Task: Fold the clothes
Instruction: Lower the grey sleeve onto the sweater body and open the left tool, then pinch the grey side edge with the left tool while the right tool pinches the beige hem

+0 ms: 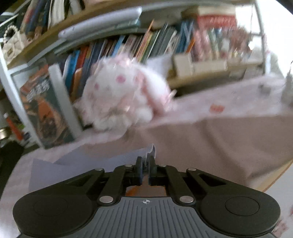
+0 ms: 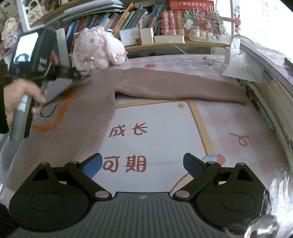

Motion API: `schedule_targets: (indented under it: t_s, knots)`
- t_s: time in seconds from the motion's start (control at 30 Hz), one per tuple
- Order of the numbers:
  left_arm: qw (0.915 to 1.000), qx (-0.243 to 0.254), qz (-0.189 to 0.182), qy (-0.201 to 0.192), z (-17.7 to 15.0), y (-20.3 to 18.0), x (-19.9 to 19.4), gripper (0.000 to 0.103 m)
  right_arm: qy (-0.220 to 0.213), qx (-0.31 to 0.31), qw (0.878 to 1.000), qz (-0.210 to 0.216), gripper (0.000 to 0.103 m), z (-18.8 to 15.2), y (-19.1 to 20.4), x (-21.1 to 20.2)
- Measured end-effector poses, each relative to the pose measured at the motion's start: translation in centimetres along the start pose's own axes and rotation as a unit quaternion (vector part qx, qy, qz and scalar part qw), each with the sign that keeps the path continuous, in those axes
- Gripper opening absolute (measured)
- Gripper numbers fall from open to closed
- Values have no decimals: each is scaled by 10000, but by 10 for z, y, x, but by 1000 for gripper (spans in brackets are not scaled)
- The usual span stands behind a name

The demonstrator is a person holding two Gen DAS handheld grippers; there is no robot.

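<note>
One garment is occupying us: a taupe sweater (image 2: pixel 95 102) lying spread over the left half of the counter (image 2: pixel 228 120), one sleeve (image 2: pixel 183 87) stretching rightward below the plush rabbit (image 2: pixel 98 47) and the bookshelf (image 2: pixel 128 16). We are judging it soft, light and floppy, likely to sag and drag wherever it is unsupported, so hems, cuffs and shoulder seams look like the best places to pinch. We are gripping with the left tongs (image 1: pixel 145 161), nearly closed on a thin fabric edge (image 1: pixel 153 149), lavender in the wrist view, apparently the sweater's lifted edge. We are holding the right tongs (image 2: pixel 142 163) spread wide above the printed mat (image 2: pixel 155 124), empty and touching nothing.
</note>
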State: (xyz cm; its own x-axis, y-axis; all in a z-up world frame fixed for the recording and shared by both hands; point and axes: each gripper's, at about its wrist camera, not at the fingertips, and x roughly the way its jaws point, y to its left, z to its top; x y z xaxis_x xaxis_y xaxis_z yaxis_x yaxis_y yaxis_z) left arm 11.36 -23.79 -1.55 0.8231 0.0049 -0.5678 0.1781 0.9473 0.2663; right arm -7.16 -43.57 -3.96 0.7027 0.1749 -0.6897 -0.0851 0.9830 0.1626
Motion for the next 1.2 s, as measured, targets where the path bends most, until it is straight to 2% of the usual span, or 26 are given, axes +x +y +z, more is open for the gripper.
schedule_targets:
  t_s: [0.13, 0.27, 0.3, 0.37, 0.43, 0.5, 0.6, 0.73, 0.83, 0.93, 1.0, 1.07, 1.2]
  knots:
    - [9999, 96, -107, 79, 0, -4, 4, 4, -13, -53, 10000, 19, 95, 0, 2, -1]
    - [9991, 12, -401, 138, -9, 4, 7, 5, -8, -78, 10000, 34, 95, -1, 4, -2]
    - [9986, 3, -495, 157, -10, 5, 6, 12, 2, -71, 10000, 38, 95, -1, 4, -2]
    - [9980, 49, -603, 193, -11, 7, 4, 14, 24, -66, 10000, 65, 95, -1, 5, -1]
    - [9989, 139, -428, 136, -12, 9, -4, 19, 38, -97, 9999, 118, 95, -1, 8, 0]
    - [9994, 83, -344, 6, -17, 20, -19, 27, 36, -156, 9997, 191, 95, 0, 14, 1]
    - [9996, -195, -186, -82, -31, 50, -46, 28, 41, -265, 9991, 319, 95, 2, 25, 4]
    - [9962, -765, 403, 140, -70, 107, -82, 28, 18, -362, 9984, 438, 95, 4, 43, 7]
    - [9893, -1083, 882, 417, -106, 150, -107, 28, 17, -334, 9984, 451, 95, 3, 53, 8]
    - [9811, -1368, 1172, 702, -143, 188, -128, 28, 52, -205, 9991, 375, 95, 2, 63, 9]
    - [9758, -1578, 1245, 861, -163, 207, -140, 28, 86, -118, 9994, 298, 95, 1, 69, 9]
    - [9716, -1848, 1153, 923, -177, 221, -148, 28, 155, -27, 9996, 215, 95, -2, 76, 7]
    - [9651, -2299, 709, 1031, -192, 235, -147, 28, 303, 147, 9994, 59, 92, -11, 89, 2]
